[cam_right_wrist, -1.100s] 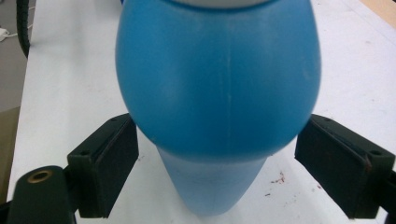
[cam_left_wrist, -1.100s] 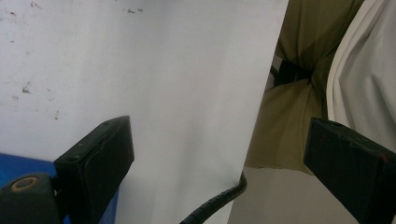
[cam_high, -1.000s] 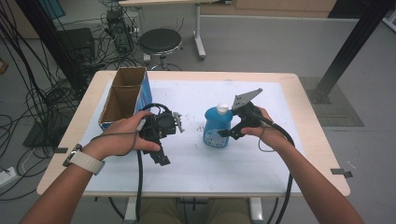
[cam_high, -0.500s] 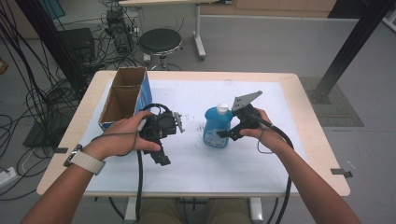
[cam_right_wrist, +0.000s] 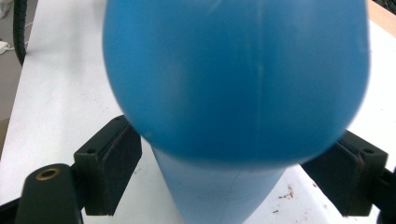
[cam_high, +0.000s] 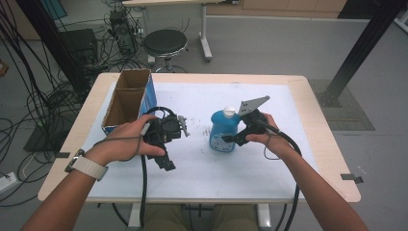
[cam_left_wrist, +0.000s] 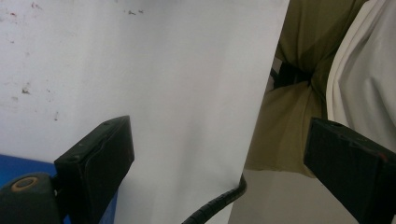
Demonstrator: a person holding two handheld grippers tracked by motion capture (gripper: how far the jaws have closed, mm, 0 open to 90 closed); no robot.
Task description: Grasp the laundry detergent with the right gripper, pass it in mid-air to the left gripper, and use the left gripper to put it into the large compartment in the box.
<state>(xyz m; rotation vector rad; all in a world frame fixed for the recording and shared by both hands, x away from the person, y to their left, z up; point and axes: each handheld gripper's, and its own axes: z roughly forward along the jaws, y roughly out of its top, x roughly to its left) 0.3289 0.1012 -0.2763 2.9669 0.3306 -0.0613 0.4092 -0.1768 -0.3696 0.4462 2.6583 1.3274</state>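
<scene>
The right tongs [cam_right_wrist: 233,172] straddle the blue bottle [cam_right_wrist: 233,79], which stands upright between their jaws on the white worktop [cam_high: 288,159]; the jaws have just been closing, not visibly pressing it. The left tongs [cam_left_wrist: 219,163] are spread, empty, well left of the bottle.

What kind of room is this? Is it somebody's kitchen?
Probably not a kitchen: it looks like a lab or workshop. Bundles of black cables hang and trail over the grey floor, electronic gear sits at the back, and a plain work table stands beside a round stool.
</scene>
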